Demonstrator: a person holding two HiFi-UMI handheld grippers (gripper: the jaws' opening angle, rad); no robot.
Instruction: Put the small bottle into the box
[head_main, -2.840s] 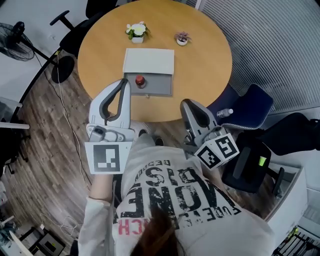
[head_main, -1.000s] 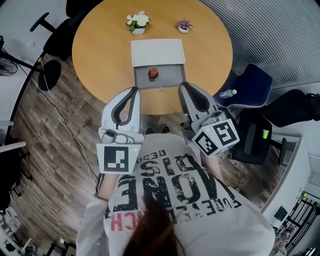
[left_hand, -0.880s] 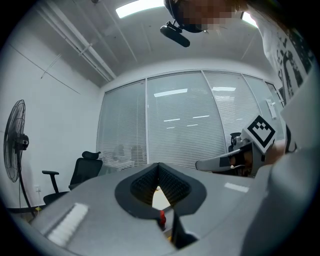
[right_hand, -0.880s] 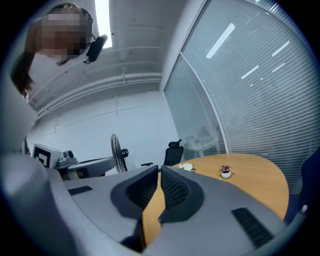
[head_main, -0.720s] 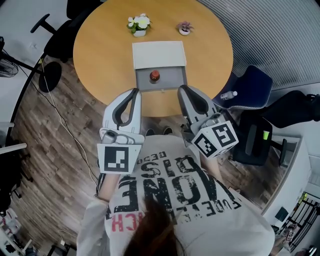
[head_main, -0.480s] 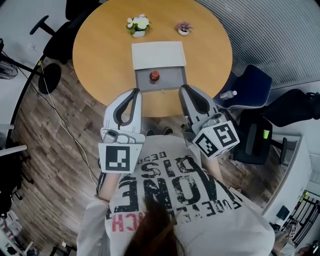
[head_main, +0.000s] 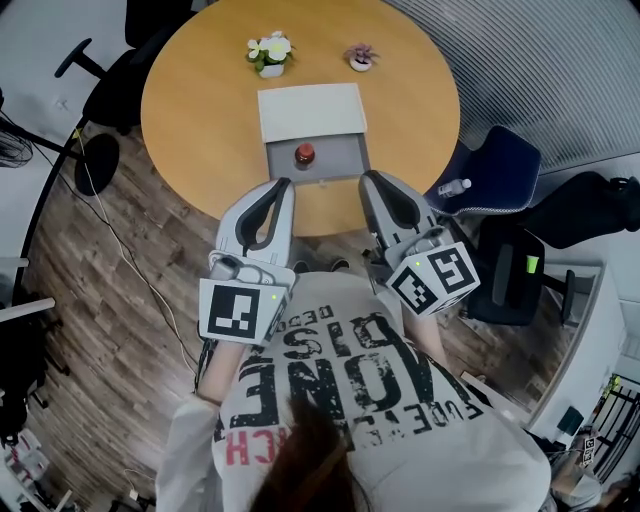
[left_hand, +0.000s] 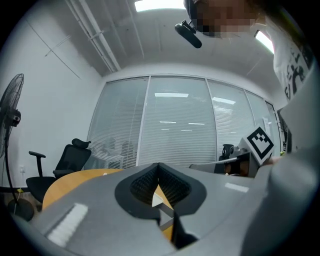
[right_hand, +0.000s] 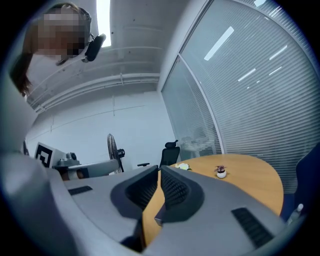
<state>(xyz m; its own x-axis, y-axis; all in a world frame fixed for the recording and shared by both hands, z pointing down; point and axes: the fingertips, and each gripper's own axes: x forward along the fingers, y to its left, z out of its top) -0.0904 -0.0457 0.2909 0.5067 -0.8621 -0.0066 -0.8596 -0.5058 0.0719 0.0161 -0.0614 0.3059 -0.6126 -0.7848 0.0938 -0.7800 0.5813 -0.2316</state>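
The small bottle, with a red cap, stands upright inside the grey box near the front of the round wooden table. The box's white lid lies open behind it. My left gripper hangs over the table's near edge, just left of the box, shut with nothing in it. My right gripper hangs at the same edge, just right of the box, jaws together and empty. Both pairs of pads meet in the left gripper view and the right gripper view; the bottle does not show there.
A white flower pot and a small pink plant pot stand at the table's far side. A blue chair with a plastic bottle on it is at the right. A black chair stands at the left.
My left gripper has shifted a little up and to the right towards the table edge and rolled slightly. The right gripper has kept still, and the bottle stays in the box.
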